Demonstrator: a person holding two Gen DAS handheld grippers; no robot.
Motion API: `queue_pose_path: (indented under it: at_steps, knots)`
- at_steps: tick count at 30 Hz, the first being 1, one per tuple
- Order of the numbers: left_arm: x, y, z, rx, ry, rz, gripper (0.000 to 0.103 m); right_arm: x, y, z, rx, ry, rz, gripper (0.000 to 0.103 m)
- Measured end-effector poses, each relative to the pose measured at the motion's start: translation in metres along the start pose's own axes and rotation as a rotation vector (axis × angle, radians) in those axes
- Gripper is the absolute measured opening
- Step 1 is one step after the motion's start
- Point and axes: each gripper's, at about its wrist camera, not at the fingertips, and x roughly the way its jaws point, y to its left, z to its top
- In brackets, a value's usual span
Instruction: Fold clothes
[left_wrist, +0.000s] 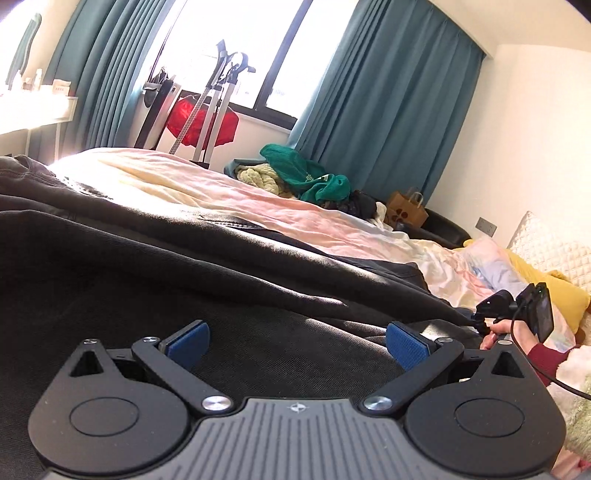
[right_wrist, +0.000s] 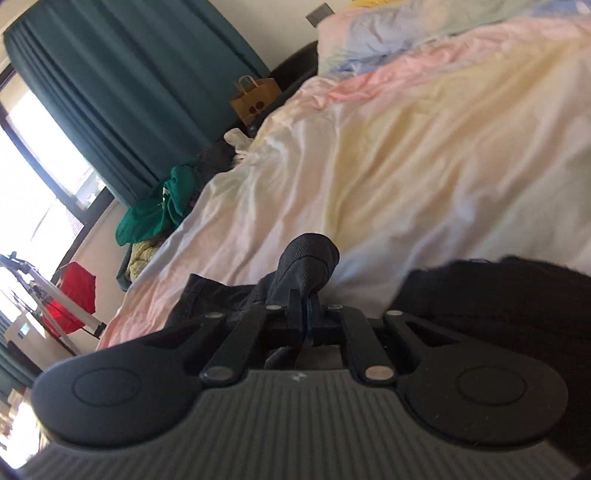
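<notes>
Left hand-held gripper (left_wrist: 297, 345) hangs wide open just over the dark garment (left_wrist: 155, 258) spread across the bed (left_wrist: 229, 184); right hand-held gripper (right_wrist: 308, 317) is clamped on a bunched fold of it near the pastel duvet (right_wrist: 406, 155).

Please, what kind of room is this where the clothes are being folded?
Most likely a bedroom in a home. A bed with a pastel duvet fills the view, pillows lie at its head, and teal curtains hang beside a bright window. A dark garment lies on the bed.
</notes>
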Motion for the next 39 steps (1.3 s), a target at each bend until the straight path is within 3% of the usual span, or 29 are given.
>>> queue_pose_path:
  at_steps: [6,8,13,15,20,32,39]
  knots:
    - [0.007,-0.004,0.000,0.039,0.012,0.030,0.103,-0.026,0.027,0.016,-0.002,-0.083,0.094,0.005]
    - [0.011,-0.004,0.000,0.051,0.020,0.040,0.103,-0.032,0.029,0.022,-0.064,-0.109,0.078,0.005]
    - [0.015,-0.003,0.001,0.045,0.038,0.055,0.103,-0.017,-0.021,0.010,0.073,0.027,-0.041,0.005]
    - [0.014,-0.003,0.003,0.062,0.032,0.060,0.103,-0.022,-0.024,0.007,0.083,0.038,-0.023,0.005]
    - [0.014,-0.009,0.002,0.189,0.009,0.125,0.103,-0.057,0.001,0.003,-0.095,0.028,-0.064,0.007]
    - [-0.022,-0.010,0.004,0.162,0.009,0.168,0.103,-0.166,0.024,-0.010,-0.272,0.109,0.011,0.008]
    - [-0.069,-0.001,0.010,0.113,0.005,0.234,0.103,-0.194,0.027,-0.015,-0.292,0.145,0.049,0.008]
